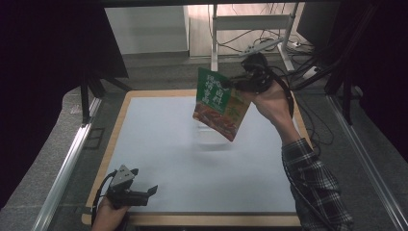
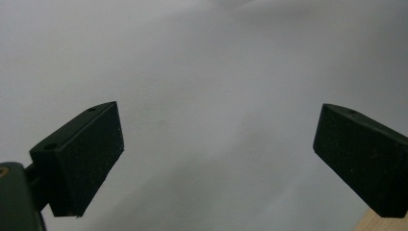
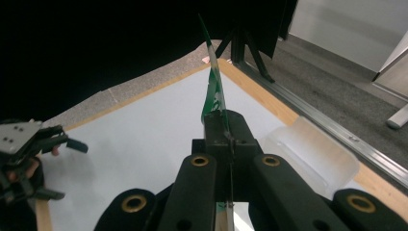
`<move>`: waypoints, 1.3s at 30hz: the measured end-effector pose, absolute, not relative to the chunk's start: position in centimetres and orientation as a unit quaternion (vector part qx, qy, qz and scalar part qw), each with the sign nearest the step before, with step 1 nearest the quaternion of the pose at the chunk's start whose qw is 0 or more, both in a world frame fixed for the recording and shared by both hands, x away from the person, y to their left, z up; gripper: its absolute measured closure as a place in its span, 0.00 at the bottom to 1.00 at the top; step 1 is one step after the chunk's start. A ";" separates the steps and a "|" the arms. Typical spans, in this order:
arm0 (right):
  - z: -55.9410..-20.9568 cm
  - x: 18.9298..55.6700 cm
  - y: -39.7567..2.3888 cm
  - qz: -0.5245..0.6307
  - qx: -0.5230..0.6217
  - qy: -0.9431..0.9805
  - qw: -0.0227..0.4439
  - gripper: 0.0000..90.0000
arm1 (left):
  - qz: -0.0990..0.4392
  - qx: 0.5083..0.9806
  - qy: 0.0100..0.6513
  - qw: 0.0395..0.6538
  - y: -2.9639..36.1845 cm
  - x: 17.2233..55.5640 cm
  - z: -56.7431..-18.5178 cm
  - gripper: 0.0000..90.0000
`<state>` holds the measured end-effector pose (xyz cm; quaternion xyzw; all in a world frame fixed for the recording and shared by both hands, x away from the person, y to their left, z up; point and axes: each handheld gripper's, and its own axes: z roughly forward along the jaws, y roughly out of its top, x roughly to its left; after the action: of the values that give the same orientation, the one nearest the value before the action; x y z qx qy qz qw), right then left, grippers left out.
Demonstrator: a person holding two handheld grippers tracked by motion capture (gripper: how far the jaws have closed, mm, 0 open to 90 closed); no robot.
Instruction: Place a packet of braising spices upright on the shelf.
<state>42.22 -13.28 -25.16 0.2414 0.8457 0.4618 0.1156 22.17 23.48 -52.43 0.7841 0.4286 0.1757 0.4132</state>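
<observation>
Between the fingers (image 3: 226,139) of the right gripper (image 1: 250,79) sits the top edge of a green food packet (image 1: 220,103), and they are squeezed tight on it. That packet hangs in the air above the far side of the table (image 1: 183,159), tilted, with its picture of food at the bottom. A clear plastic tub (image 3: 312,156) lies on the table just below it. Near the front edge of the table, the left gripper (image 1: 127,190) rests low in the person's hand, and its fingers (image 2: 79,161) are wide apart with nothing between them. So the pick-up looks done: the packet is off the table and held well. What is left, I think, is to carry it somewhere and put it down, maybe in the tub.
</observation>
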 end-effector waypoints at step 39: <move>-29.5 54.6 -9.9 0.471 0.275 0.818 0.183 1.00 | 0.176 0.777 0.439 0.415 23.7 22.1 -52.4 0.01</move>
<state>54.62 -9.94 -29.48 0.2754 0.8179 0.4708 0.1829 22.12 23.66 -52.43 0.7773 0.4390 0.1762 0.4147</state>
